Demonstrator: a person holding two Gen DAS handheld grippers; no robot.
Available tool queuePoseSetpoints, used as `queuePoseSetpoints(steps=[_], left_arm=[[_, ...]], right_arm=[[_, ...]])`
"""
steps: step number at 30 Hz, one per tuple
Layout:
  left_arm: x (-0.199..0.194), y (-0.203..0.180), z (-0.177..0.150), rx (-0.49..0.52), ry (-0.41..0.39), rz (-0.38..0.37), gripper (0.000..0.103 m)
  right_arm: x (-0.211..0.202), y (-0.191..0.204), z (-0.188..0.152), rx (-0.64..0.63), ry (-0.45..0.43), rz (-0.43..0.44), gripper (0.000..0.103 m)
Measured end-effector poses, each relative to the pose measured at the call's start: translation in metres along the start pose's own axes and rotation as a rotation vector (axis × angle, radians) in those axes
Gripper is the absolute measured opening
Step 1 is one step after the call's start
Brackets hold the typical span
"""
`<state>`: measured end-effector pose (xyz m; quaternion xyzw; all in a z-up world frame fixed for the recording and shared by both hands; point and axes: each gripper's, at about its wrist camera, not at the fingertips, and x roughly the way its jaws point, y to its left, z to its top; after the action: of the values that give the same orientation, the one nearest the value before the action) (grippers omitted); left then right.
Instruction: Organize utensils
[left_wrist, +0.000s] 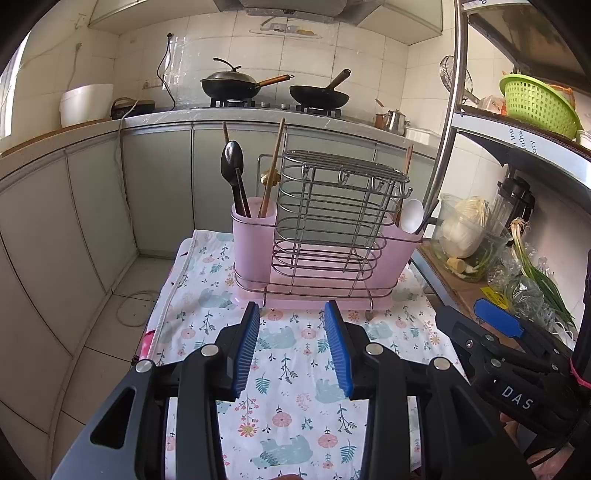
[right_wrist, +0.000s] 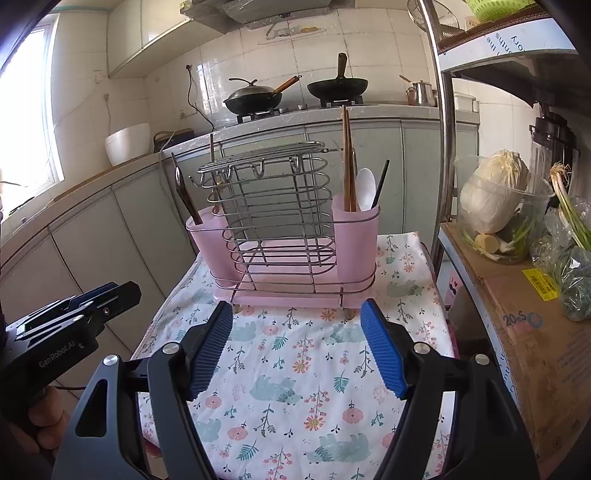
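We see the pink utensil rack (left_wrist: 317, 254) standing on the floral-clothed worktop (left_wrist: 288, 369). Its left cup (left_wrist: 253, 240) holds a black spoon (left_wrist: 232, 158) and brown chopsticks (left_wrist: 273, 166); its right cup (right_wrist: 356, 240) holds a white spoon (right_wrist: 365, 188) and more chopsticks (right_wrist: 347, 158). Our left gripper (left_wrist: 291, 321) and right gripper (right_wrist: 297, 325) are both spread wide, holding nothing, just before the rack.

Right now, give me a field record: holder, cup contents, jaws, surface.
holder: pink utensil holder with wire rack, upright on floral cloth
left cup: black spoon, brown chopsticks
right cup: white spoon, brown chopsticks, one dark stick
left gripper: jaws open, empty
right gripper: jaws open, empty
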<state>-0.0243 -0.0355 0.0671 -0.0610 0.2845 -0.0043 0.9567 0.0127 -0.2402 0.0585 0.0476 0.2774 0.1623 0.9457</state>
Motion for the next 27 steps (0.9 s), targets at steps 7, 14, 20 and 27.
queuePoseSetpoints(steps=[7, 14, 20, 27], left_arm=[[-0.0001, -0.0007, 0.0004, 0.004, 0.002, -0.002, 0.036], [-0.0003, -0.0007, -0.0001, 0.006, 0.003, -0.003, 0.036], [-0.0002, -0.0001, -0.0001, 0.006, 0.004, -0.004, 0.036], [0.0018, 0.0008, -0.0010, 0.004, 0.011, -0.005, 0.036]], right_arm=[[-0.0004, 0.0000, 0.0004, -0.001, 0.002, 0.000, 0.072], [-0.0004, 0.0001, 0.0005, 0.000, 0.001, 0.000, 0.072], [-0.0003, 0.0000, 0.0004, -0.002, 0.001, 0.000, 0.072], [0.0001, 0.0004, -0.0005, 0.000, 0.003, -0.002, 0.072]])
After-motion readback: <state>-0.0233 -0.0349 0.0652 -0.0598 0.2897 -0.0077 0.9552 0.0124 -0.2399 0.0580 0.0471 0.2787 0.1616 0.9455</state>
